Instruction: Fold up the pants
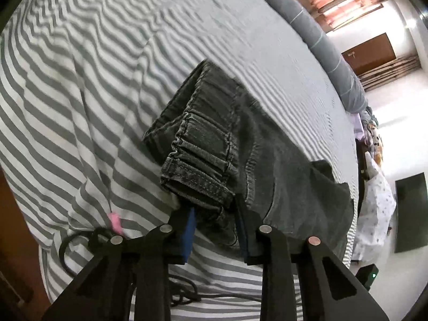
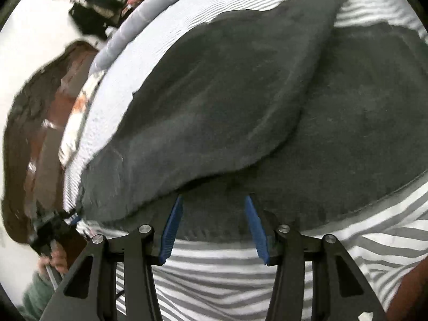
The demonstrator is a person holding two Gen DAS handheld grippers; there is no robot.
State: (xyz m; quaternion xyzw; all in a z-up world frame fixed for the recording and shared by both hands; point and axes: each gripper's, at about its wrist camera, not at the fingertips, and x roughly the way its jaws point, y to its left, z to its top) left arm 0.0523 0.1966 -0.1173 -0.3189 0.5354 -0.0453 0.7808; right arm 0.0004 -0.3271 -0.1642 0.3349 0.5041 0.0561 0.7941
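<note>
Dark grey denim pants (image 1: 214, 144) lie on a grey-and-white striped bedsheet (image 1: 80, 93). In the left wrist view my left gripper (image 1: 214, 227) holds the bunched waistband end between its blue pads, lifted slightly off the sheet. In the right wrist view the pants (image 2: 240, 107) spread wide, one leg folded over the other. My right gripper (image 2: 214, 214) is open, its blue pads (image 2: 172, 227) on either side of the pants' near edge without pinching it.
A grey bolster (image 1: 321, 34) runs along the bed's far edge. A black cable (image 1: 80, 240) and a pink tag (image 1: 115, 220) lie near the left gripper. A wooden headboard (image 2: 32, 133) and a person's hand (image 2: 56, 262) show at left.
</note>
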